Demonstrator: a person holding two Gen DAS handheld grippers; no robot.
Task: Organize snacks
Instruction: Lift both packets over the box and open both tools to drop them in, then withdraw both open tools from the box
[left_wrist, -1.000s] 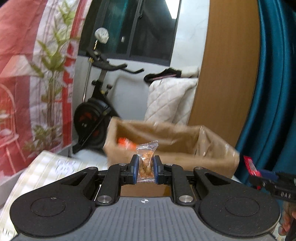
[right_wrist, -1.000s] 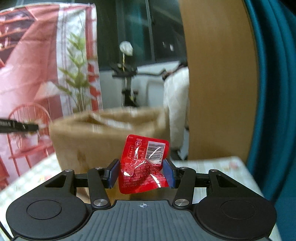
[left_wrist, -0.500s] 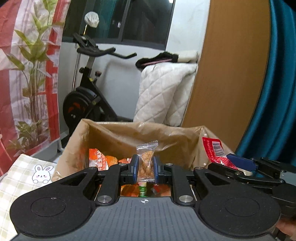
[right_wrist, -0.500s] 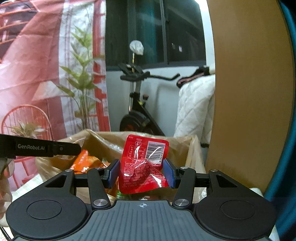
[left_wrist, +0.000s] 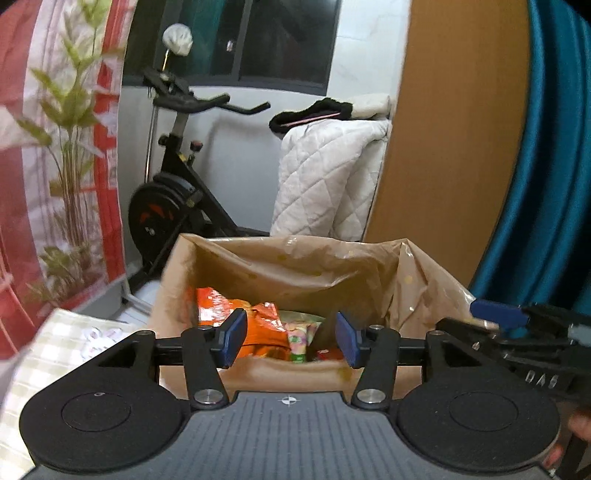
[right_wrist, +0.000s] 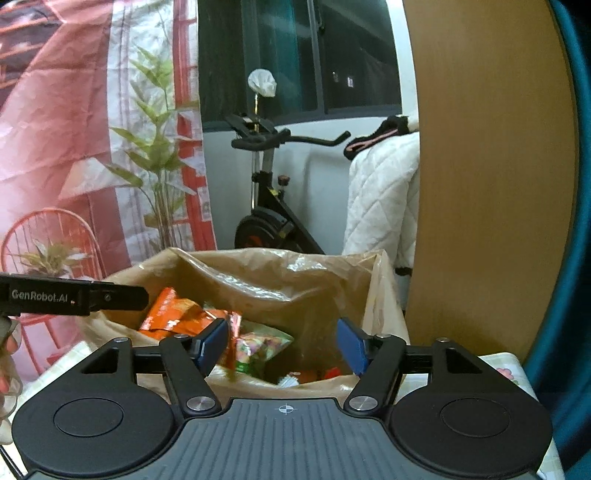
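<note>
While both tools are held over the brown, plastic-lined cardboard box (left_wrist: 295, 266), nothing is gripped by either of them. The left gripper (left_wrist: 291, 338) is seen with its blue-padded jaws opening, and only the box contents show through the gap; the right gripper (right_wrist: 282, 345) is likewise opening, with no packet between its pads. The snacks are found inside the box: crinkled orange foil packets (right_wrist: 177, 312) lie toward the left wall, a pale, multicoloured sweet bag with a green edge (right_wrist: 260, 345) rests beside them near the middle, and small red items, too dark to identify, are glimpsed in the shadowed bottom toward the right. Such packets are judged to be light, soft and easily crushed, with slick film that can slide out of a loose pinch; a hold is best taken on a flat sealed edge or a corner rather than across the puffed middle, where the contents could be broken. The thin liner (left_wrist: 417, 273) is loose and wrinkled above the rim, so it could be snagged by a finger reaching deep. A checked cloth with a printed motif (left_wrist: 66, 343) is seen beneath the box. Whether further snacks remain outside the box cannot be told from these views.
</note>
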